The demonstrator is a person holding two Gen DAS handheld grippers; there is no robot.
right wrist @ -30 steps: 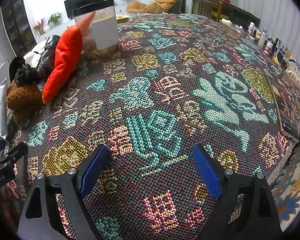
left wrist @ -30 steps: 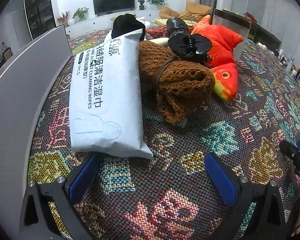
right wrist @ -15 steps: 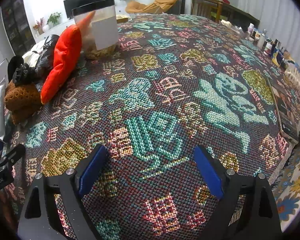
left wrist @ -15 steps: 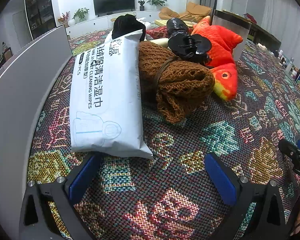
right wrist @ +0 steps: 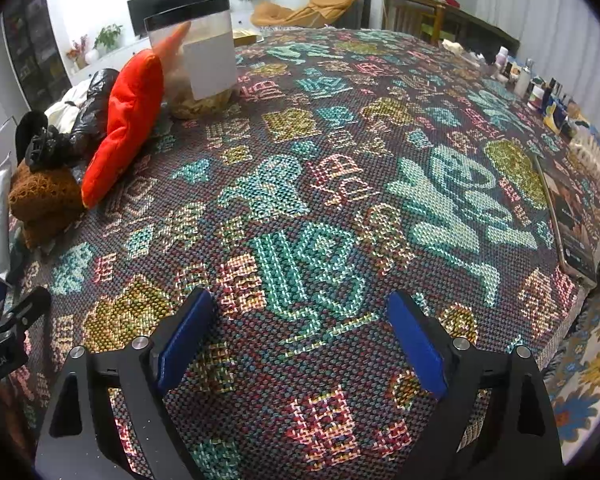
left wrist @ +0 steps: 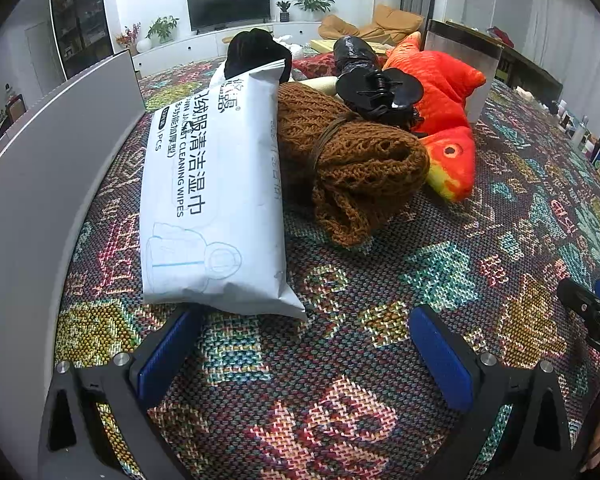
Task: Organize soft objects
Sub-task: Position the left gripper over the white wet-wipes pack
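A white pack of cleaning wipes (left wrist: 212,200) lies on the patterned cloth, its near end just ahead of my left gripper (left wrist: 304,344), which is open and empty. Against the pack's right side rests a rolled brown knit (left wrist: 352,164) with a black hair claw (left wrist: 380,92) on top. Behind those lies a red-orange plush fish (left wrist: 448,136). In the right wrist view the same pile sits far left: plush fish (right wrist: 120,128), brown knit (right wrist: 44,196), hair claw (right wrist: 44,146). My right gripper (right wrist: 300,336) is open over bare cloth.
A grey upright panel (left wrist: 40,184) runs along the left. A clear canister (right wrist: 204,68) with a black lid stands behind the fish. A black bag (left wrist: 352,56) and dark cloth (left wrist: 256,54) lie at the back. A book (right wrist: 572,220) and small bottles (right wrist: 540,88) line the right edge.
The right gripper's view has drifted slightly, so the pile sits a little lower and further left; the left gripper has barely moved. Both stay open.
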